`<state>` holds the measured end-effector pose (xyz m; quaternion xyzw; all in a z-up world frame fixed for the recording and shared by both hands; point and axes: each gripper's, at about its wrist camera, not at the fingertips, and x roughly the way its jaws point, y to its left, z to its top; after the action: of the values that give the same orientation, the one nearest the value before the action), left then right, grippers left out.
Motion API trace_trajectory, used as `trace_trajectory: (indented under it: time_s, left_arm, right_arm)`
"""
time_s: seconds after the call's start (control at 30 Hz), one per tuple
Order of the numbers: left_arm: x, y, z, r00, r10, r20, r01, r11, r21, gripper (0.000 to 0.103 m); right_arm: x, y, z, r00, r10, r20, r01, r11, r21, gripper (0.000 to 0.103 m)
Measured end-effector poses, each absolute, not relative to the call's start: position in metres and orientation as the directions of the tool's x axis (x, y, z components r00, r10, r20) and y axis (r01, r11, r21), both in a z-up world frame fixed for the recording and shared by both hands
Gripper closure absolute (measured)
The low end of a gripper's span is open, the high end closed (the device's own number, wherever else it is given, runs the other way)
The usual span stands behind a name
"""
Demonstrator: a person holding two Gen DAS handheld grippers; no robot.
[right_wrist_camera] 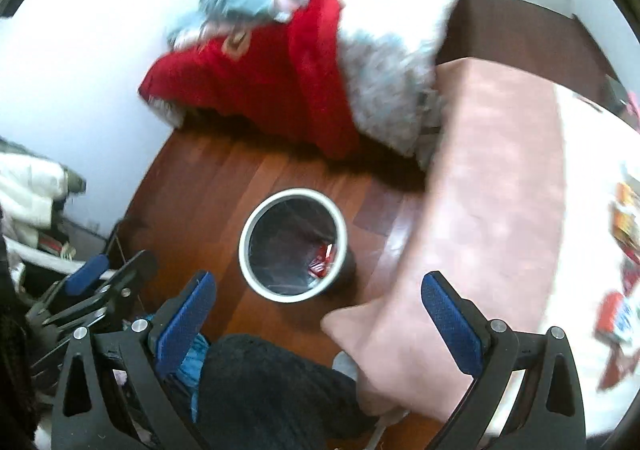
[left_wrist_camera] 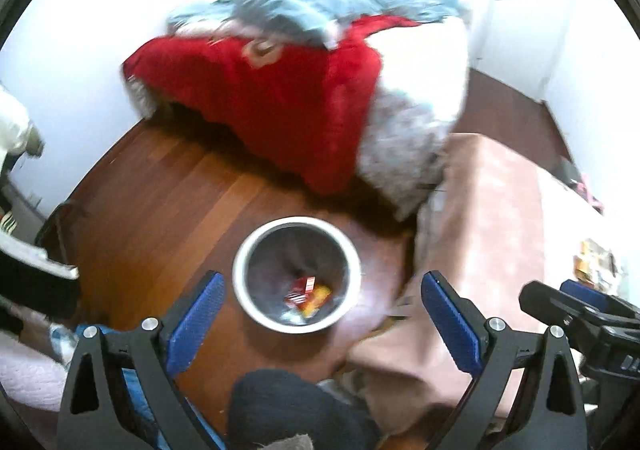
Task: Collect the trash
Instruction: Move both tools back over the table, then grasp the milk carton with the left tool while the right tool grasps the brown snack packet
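A round trash bin (left_wrist_camera: 297,274) with a pale rim and dark liner stands upright and open on the wooden floor (left_wrist_camera: 160,210), just beside the pink-covered bed (left_wrist_camera: 492,218). At its bottom lie crumpled wrappers (left_wrist_camera: 306,295) — red, white and yellow. More trash (right_wrist_camera: 624,222) — orange, red and white packets, blurred — lies on the bed top at the right edge, well apart from the bin.
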<state>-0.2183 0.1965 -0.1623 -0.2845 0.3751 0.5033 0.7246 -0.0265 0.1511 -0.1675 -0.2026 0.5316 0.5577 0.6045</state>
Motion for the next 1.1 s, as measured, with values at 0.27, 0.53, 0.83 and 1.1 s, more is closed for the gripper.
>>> trace_trajectory:
  time_s: [0.27, 0.53, 0.83, 1.1]
  left_arm:
    - [-0.093, 0.126, -0.219, 0.305, 0.36, -0.882, -0.848, 0.524, -0.08, 0.003]
    - [0.02, 0.076, -0.301, 0.239, 0.246, -0.939, -0.765, 0.644, -0.026, 0.003]
    - [0.073, 0.043, -0.313, 0.207, 0.282, -0.937, -0.637, 0.766, 0.09, 0.003]
    - [0.158, -0.008, -0.29, 0.312, 0.228, -0.923, -0.227, 0.961, 0.161, 0.003]
  right_arm:
    - [0.114, 0.0, -0.186, -0.022, 0.373, -0.927, -0.733, 0.624, 0.269, 0.0]
    - [0.24, -0.13, -0.276, 0.007, 0.238, -0.971, -0.385, 0.897, 0.217, 0.006]
    - [0.273, -0.145, -0.311, -0.004, 0.287, -0.958, -0.371, 0.889, 0.268, 0.044]
    - [0.313, -0.168, -0.298, 0.012, 0.231, -0.973, -0.387, 0.898, 0.209, 0.07]
